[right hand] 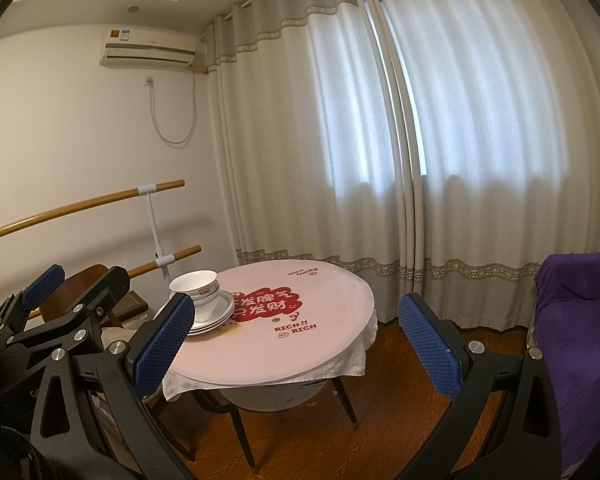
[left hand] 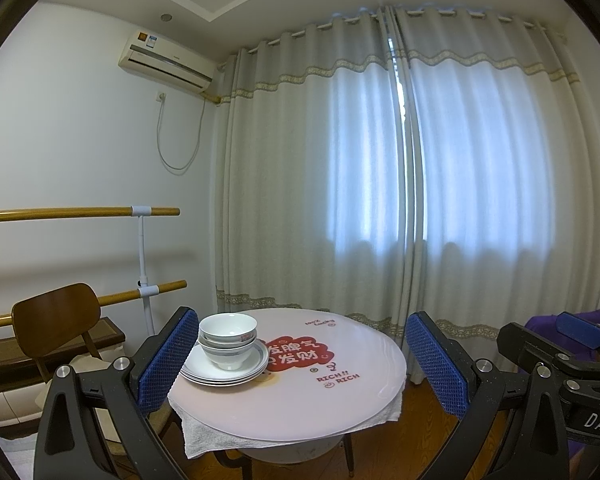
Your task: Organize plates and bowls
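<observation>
Daylight enters through the closed pale grey pleated curtains (left hand: 380, 168), brightest at their central gap. Room evenly lit, shadows soft. Focus sharp. Strong fisheye bending and dark vignetting at the corners.

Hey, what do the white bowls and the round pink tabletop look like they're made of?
The stacked white bowls look like glazed ceramic or porcelain: glossy, with soft highlights. The round pink tabletop seems a thin, smooth plastic or laminate sheet with printed lettering, though that is uncertain.

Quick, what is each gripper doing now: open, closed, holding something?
Left gripper: open, holding nothing, away from the bowls.
Right gripper: open, holding nothing.
</observation>
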